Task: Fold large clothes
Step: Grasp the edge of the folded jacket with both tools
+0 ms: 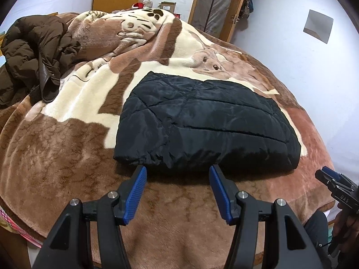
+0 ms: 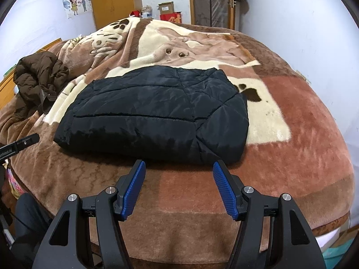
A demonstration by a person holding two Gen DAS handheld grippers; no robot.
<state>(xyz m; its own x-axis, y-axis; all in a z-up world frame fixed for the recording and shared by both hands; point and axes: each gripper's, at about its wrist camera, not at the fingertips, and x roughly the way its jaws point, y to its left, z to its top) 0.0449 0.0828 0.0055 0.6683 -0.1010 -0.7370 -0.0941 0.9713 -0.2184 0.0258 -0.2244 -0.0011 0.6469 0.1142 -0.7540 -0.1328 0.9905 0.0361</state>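
Note:
A black quilted jacket (image 1: 202, 121) lies folded into a flat rectangle on the brown and cream blanket (image 1: 67, 148); it also shows in the right wrist view (image 2: 157, 112). My left gripper (image 1: 177, 170) is open and empty, just short of the jacket's near edge. My right gripper (image 2: 179, 164) is open and empty, also just short of that edge, toward its right side. The right gripper shows at the left wrist view's right edge (image 1: 329, 177).
A crumpled brown puffer coat (image 1: 33, 51) lies at the bed's far left, also in the right wrist view (image 2: 38, 78). The blanket (image 2: 291, 134) covers the whole bed. A wooden wardrobe (image 2: 112, 0), boxes (image 2: 167, 9) and a door (image 1: 215, 4) stand behind.

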